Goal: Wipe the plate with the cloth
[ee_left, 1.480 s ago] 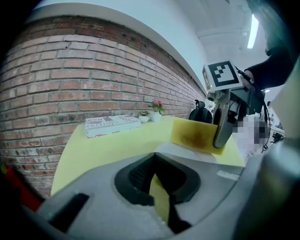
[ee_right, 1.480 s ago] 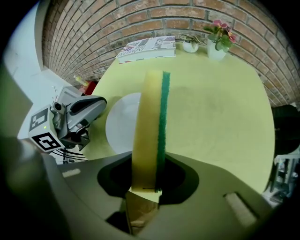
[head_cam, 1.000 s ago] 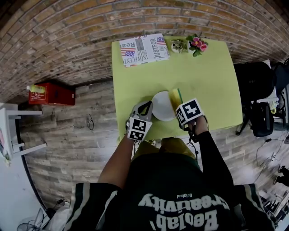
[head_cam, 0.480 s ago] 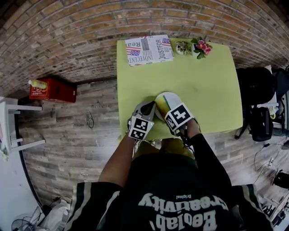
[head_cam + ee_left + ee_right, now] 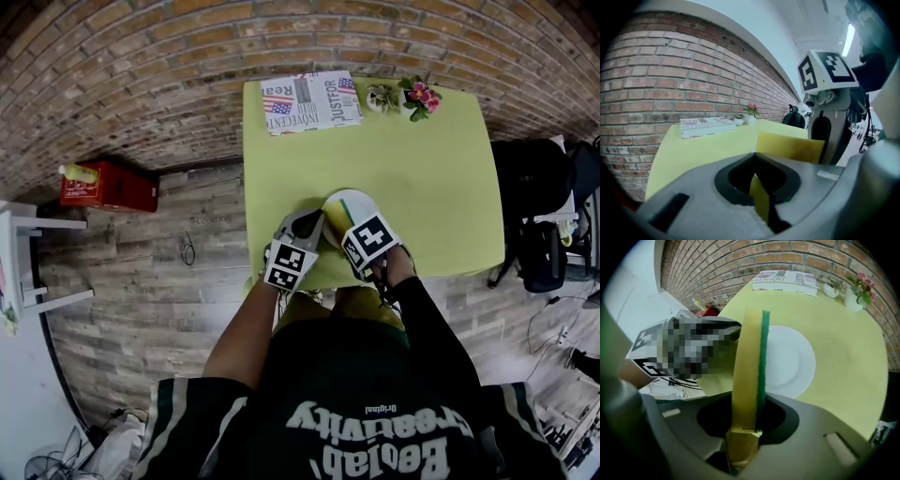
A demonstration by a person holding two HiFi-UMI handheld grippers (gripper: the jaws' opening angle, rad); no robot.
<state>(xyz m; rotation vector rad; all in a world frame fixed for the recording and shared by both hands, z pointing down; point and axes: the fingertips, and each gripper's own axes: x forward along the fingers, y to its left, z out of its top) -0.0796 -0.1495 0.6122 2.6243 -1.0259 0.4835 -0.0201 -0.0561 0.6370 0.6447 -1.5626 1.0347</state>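
The right claw [image 5: 743, 440] is pinched on the cloth [image 5: 749, 357] above the plate [image 5: 790, 359]; the left claw [image 5: 759, 202] is pressed together beside it.

A yellow-green table [image 5: 422, 187] stands against a brick wall [image 5: 141, 75] – at its far edge lie a folded newspaper [image 5: 312, 102] and, right of it, a pot of pink flowers [image 5: 419, 96] – with a red box [image 5: 108, 190] on the wooden floor [image 5: 141, 281] at left.

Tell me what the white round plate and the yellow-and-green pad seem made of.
White round plate: probably glazed ceramic, maybe melamine; smooth, faintly shiny.
Yellow-and-green pad: matte sponge foam, it seems, with a green scouring layer on one face.
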